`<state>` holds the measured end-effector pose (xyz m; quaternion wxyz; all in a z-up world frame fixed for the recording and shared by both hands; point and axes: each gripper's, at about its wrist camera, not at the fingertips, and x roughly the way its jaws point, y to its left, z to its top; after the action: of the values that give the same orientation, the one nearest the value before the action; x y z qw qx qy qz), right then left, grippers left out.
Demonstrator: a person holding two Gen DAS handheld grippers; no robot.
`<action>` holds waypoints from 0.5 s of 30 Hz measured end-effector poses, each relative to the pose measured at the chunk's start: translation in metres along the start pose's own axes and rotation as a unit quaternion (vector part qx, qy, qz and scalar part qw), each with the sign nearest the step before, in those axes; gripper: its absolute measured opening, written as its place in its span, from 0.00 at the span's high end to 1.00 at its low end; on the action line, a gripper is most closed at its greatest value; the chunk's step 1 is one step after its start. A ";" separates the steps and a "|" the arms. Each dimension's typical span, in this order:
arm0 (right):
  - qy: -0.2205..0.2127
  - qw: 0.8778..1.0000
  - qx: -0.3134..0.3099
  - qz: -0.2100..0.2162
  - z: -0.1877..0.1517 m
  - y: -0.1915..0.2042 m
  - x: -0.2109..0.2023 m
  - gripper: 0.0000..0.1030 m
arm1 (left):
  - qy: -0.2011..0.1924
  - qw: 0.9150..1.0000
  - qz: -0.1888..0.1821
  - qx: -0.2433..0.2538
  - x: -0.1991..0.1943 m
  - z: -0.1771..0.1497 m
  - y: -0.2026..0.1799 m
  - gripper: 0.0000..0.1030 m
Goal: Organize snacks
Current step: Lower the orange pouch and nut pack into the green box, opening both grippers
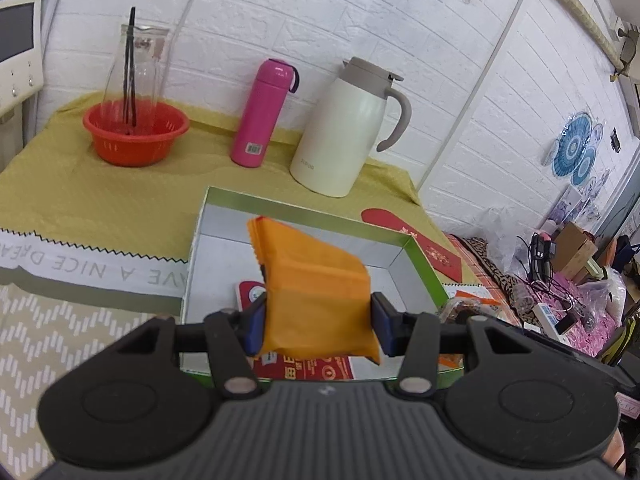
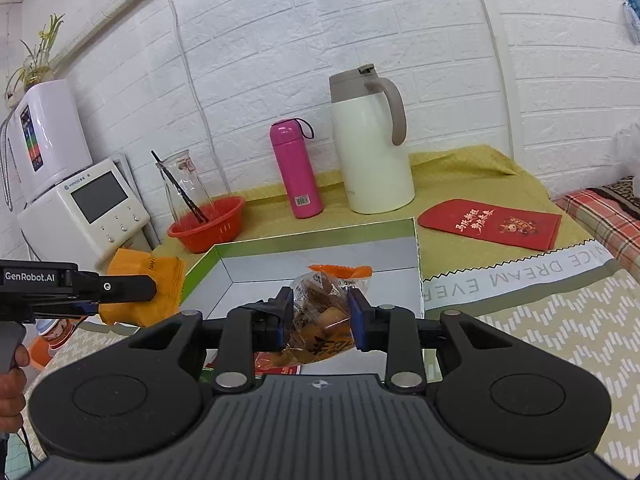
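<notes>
My left gripper (image 1: 318, 322) is shut on an orange snack packet (image 1: 308, 280), held above the green-rimmed open box (image 1: 424, 264). Red-labelled snack packets (image 1: 312, 368) lie on the box's floor under it. In the right wrist view my right gripper (image 2: 320, 316) is shut on a clear bag of golden snacks with an orange top (image 2: 326, 312), over the near part of the same box (image 2: 320, 229). The left gripper (image 2: 120, 286) with its orange packet (image 2: 148, 292) shows at the left, beside the box's left wall.
At the back of the table stand a cream thermal jug (image 2: 372, 148), a pink flask (image 2: 294, 168) and a red basket (image 2: 208, 228) holding a glass carafe. A red envelope (image 2: 490, 224) lies right of the box. A white appliance (image 2: 84, 212) stands at the left.
</notes>
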<state>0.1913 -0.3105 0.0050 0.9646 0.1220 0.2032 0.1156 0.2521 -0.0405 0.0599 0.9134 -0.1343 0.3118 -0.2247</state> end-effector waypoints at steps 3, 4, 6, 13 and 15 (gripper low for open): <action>0.020 1.000 0.004 0.013 -0.002 -0.002 0.014 0.48 | 0.008 1.000 0.001 0.005 0.010 0.000 -0.001 0.52; 0.029 0.999 0.000 0.016 -0.003 -0.001 0.018 0.48 | 0.009 1.000 0.000 0.007 0.012 0.000 -0.001 0.50; 0.032 0.999 -0.016 0.016 -0.004 0.002 0.019 0.44 | -0.008 1.000 0.021 0.006 0.013 0.000 -0.002 0.19; -0.031 0.999 -0.029 0.008 0.001 0.004 -0.006 0.00 | -0.038 0.998 0.043 0.009 0.004 0.002 -0.008 0.09; -0.035 0.999 -0.023 0.004 0.002 0.003 -0.010 0.00 | -0.041 0.998 0.045 0.011 0.000 0.001 -0.009 0.09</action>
<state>0.1828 -0.3108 0.0111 0.9731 0.1049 0.1665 0.1196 0.2499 -0.0485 0.0643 0.9359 -0.1195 0.2773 -0.1813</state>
